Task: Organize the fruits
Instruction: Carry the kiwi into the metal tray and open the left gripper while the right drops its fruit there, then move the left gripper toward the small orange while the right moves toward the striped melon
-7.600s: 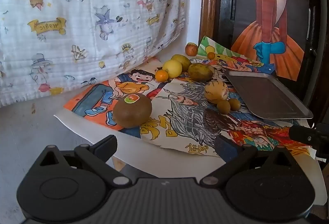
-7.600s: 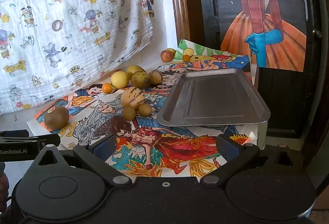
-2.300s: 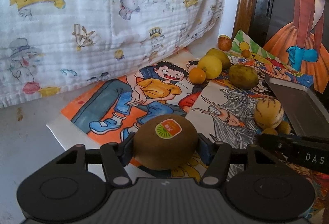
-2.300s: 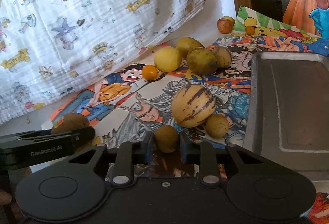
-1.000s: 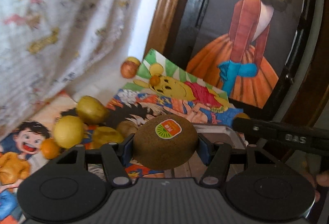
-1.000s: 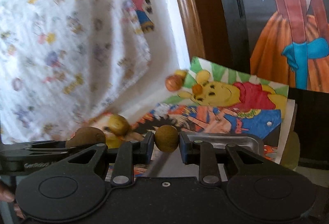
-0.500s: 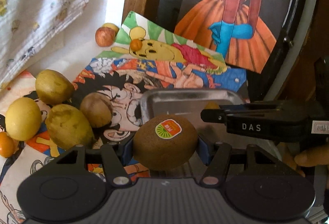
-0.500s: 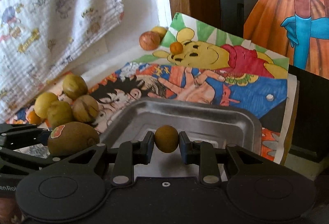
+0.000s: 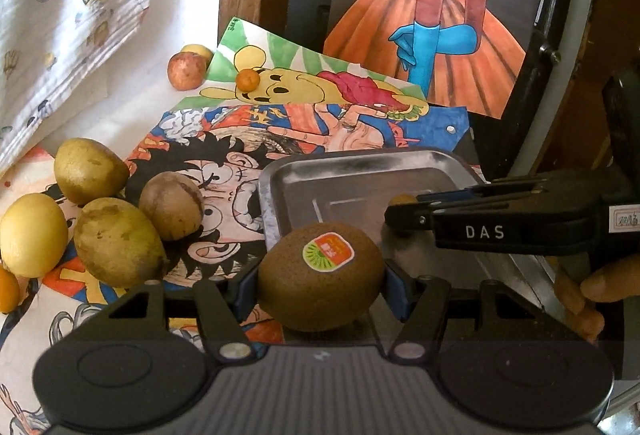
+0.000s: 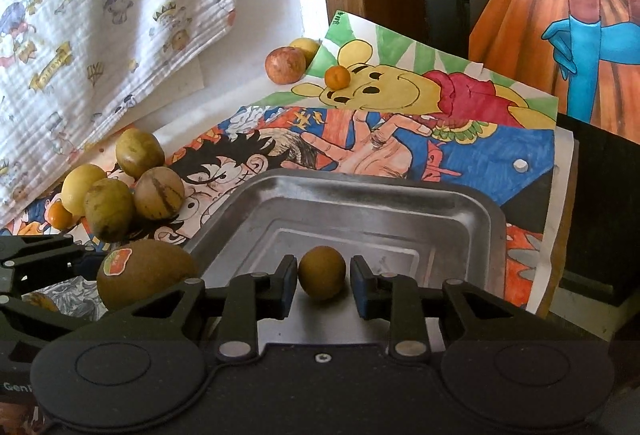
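Bright daylight from upper left; soft shadows right of fruit; fisheye-bent edges; sharp focus.

both grippers held out side by side

left gripper (image 9: 320,283) fingers clamp inward; right gripper (image 10: 322,283) fingers stand slightly parted; a hand (image 9: 584,291) grips the right one's handle.

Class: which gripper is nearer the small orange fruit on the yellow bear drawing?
Neither clearly. The orange fruit lies far beyond both; left gripper holds a kiwi, right gripper straddles a brown fruit.
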